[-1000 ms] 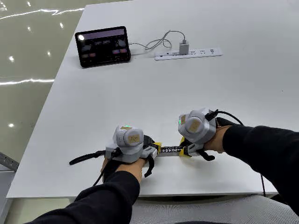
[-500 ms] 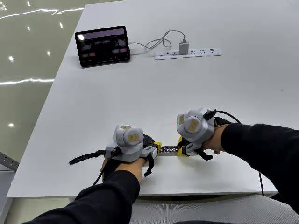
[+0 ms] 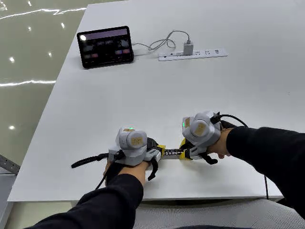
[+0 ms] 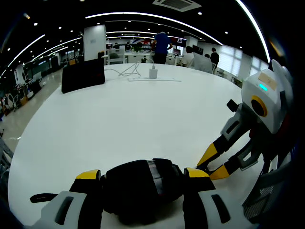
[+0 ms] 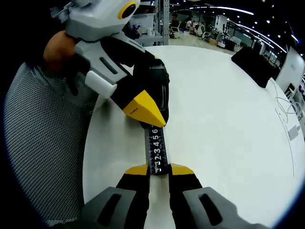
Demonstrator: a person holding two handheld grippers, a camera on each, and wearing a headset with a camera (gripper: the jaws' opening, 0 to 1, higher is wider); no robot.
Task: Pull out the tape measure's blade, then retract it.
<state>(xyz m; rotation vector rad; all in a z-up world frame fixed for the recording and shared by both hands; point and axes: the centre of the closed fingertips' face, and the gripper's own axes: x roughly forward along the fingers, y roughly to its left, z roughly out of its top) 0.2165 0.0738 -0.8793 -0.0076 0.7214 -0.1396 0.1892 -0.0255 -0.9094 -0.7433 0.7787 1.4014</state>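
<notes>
The right gripper [image 3: 183, 154] has slid a tiny bit left, so the blade [image 3: 172, 153] showing is a little shorter. The black tape measure [image 4: 143, 183] sits near the front edge of the tabletop [image 3: 190, 86], squeezed tight between the left gripper [image 3: 159, 150] fingers. Its blade lies flat and runs left to right, tip pointing right. The right gripper's fingers pinch that tip. Far off on the left stands a dark tablet [image 3: 105, 46], with a power strip [image 3: 192, 54] to its right.

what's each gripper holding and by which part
Left gripper clamps the tape measure case by its two sides; right gripper pinches the blade at its pulled-out end.
</notes>
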